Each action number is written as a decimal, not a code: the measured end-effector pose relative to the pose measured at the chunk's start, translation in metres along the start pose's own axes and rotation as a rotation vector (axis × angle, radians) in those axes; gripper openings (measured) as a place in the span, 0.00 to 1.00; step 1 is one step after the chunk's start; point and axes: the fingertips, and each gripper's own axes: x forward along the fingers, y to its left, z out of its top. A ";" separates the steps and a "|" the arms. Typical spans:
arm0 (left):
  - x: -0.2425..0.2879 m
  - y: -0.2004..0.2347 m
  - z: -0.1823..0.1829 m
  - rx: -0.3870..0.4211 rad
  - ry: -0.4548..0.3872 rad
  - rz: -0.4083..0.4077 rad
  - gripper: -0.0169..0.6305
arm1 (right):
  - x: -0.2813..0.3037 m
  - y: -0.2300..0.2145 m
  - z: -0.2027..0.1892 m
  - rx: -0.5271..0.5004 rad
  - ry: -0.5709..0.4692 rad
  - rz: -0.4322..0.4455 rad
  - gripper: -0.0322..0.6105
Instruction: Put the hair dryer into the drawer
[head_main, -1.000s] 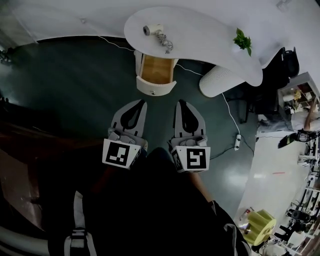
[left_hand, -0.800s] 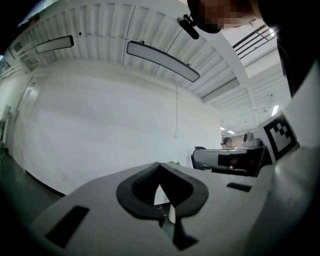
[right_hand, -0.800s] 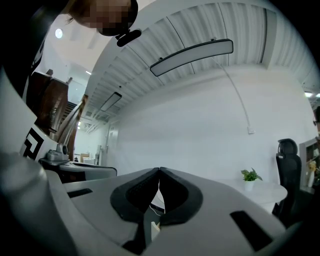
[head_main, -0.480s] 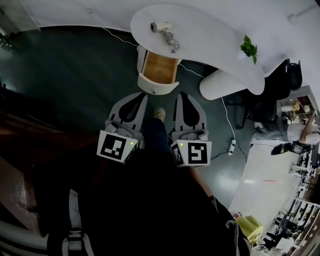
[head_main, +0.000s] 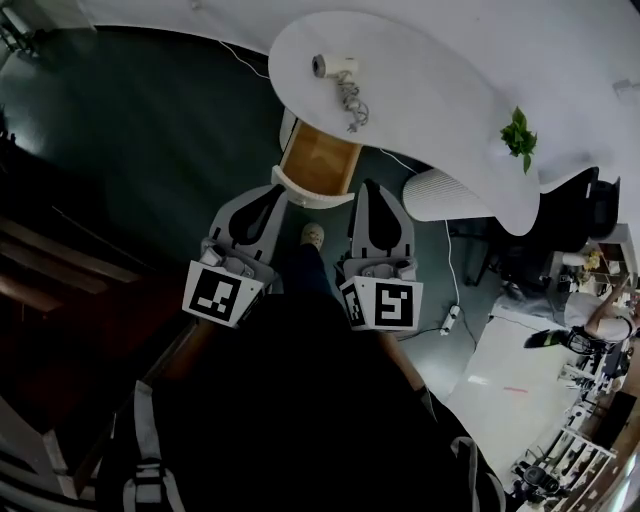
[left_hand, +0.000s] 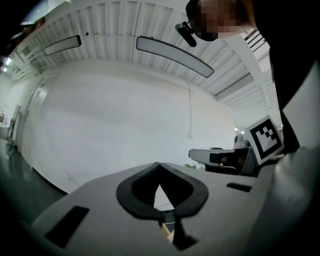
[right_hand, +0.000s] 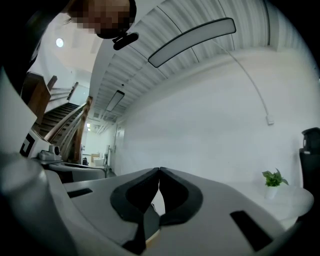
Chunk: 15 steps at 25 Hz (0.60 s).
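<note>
One table (head_main: 430, 95), far. One hair dryer (head_main: 333, 66) at its left, one plant (head_main: 519, 135) at its right, one drawer (head_main: 310, 188) under it. Nearer, two grippers: left gripper (head_main: 277, 192), right gripper (head_main: 370, 186).

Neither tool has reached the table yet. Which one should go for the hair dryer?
Right, by a little. The right tool sits beside the open drawer, nearer the hair dryer; the left tool has the drawer front straight ahead. Both are shut.
</note>
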 end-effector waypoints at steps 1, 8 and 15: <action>0.013 0.001 0.000 -0.001 0.002 0.001 0.04 | 0.009 -0.010 -0.001 -0.002 0.004 0.003 0.09; 0.098 0.009 0.005 -0.004 0.003 0.013 0.04 | 0.069 -0.070 -0.008 -0.001 0.020 0.037 0.09; 0.174 0.014 0.004 -0.011 0.022 0.054 0.04 | 0.113 -0.130 -0.019 0.007 0.047 0.071 0.09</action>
